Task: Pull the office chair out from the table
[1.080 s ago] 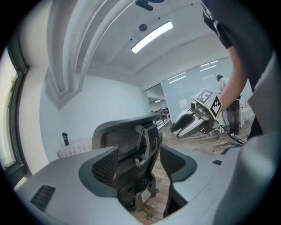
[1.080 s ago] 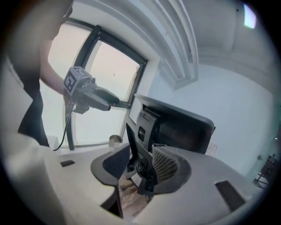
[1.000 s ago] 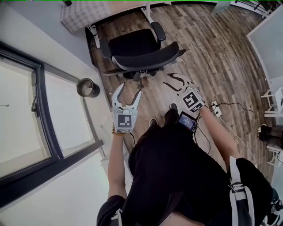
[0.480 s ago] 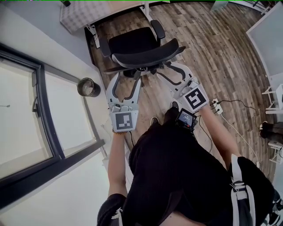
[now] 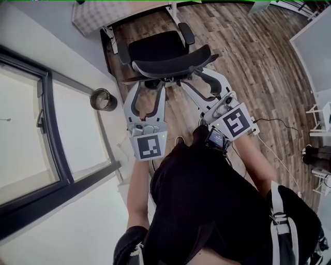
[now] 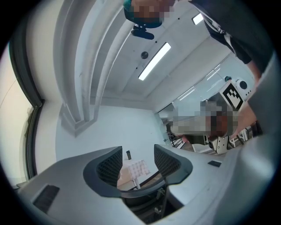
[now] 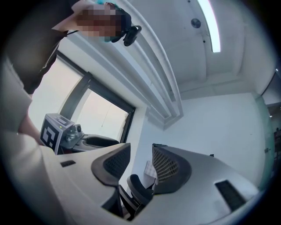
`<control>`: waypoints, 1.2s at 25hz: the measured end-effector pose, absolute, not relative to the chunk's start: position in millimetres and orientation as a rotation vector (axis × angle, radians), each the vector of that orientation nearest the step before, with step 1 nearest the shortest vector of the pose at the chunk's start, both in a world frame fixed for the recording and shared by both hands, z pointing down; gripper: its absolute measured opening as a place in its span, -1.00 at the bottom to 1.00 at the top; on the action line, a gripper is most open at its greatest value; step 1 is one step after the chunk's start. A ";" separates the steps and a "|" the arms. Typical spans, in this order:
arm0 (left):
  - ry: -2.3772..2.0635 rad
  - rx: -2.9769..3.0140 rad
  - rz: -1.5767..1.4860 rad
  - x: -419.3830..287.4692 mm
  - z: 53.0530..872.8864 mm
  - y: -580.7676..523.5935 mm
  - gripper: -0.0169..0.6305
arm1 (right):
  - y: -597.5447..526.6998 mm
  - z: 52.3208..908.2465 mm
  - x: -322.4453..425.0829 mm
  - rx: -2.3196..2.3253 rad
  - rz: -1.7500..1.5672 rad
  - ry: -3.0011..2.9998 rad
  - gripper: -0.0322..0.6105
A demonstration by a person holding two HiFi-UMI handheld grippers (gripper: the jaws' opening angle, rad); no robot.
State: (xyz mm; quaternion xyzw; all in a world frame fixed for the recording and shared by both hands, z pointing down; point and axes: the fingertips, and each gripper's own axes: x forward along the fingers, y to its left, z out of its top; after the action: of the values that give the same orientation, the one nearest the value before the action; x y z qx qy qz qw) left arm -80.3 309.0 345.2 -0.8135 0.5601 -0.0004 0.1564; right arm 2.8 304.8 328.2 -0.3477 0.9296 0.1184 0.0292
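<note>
The black office chair (image 5: 160, 52) stands tucked against the table (image 5: 139, 13) at the top of the head view, its curved backrest (image 5: 176, 64) facing me. My left gripper (image 5: 149, 88) reaches up to the backrest's left end. Its jaws have just been closing, and they stand apart with no pad on the chair. In the left gripper view the left gripper (image 6: 137, 162) shows the backrest's dark edge (image 6: 145, 200) low in its gap. My right gripper (image 5: 199, 83) is at the backrest's right end, open, its jaws having just closed slightly. In the right gripper view an armrest (image 7: 139, 189) shows below the right gripper (image 7: 140, 165).
A round dark bin (image 5: 102, 99) sits on the floor by the left wall, next to a dark-framed window (image 5: 51, 124). A checked cloth (image 5: 95, 15) lies on the table. A power strip with cables (image 5: 256, 124) and white furniture (image 5: 320, 116) are at the right.
Both grippers have risen from near my feet toward the chair's backrest and now appear larger and closer to it. The left jaws stand narrower than before.
</note>
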 end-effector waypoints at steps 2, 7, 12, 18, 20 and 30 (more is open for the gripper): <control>1.619 -2.323 0.008 -81.5 339.9 310.4 -0.27 | 307.9 317.5 1.1 -1.065 0.392 2.837 -0.41; 1.660 -2.304 0.062 -83.1 328.7 313.1 -0.43 | 315.4 296.6 8.0 -1.079 0.285 2.762 -0.48; 1.675 -2.265 0.121 -80.8 318.6 320.5 -0.62 | 317.2 289.0 17.4 -1.143 0.263 2.682 -0.62; 1.670 -2.264 0.101 -69.8 320.3 322.5 -0.62 | 320.9 302.1 14.6 -1.176 0.263 2.690 -0.62; 1.682 -2.264 0.092 -68.6 324.2 321.5 -0.66 | 319.1 308.7 14.0 -1.210 0.253 2.681 -0.65; 1.720 -2.278 0.066 -73.4 338.9 318.3 -0.74 | 307.3 329.6 18.5 -1.362 0.249 2.659 -0.89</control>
State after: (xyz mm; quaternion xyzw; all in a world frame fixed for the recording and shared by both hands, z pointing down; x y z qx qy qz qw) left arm -73.4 318.3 338.9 -0.7896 0.5964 0.0228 0.1428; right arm 18.5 307.3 329.6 -0.4530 0.8847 0.0828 0.0719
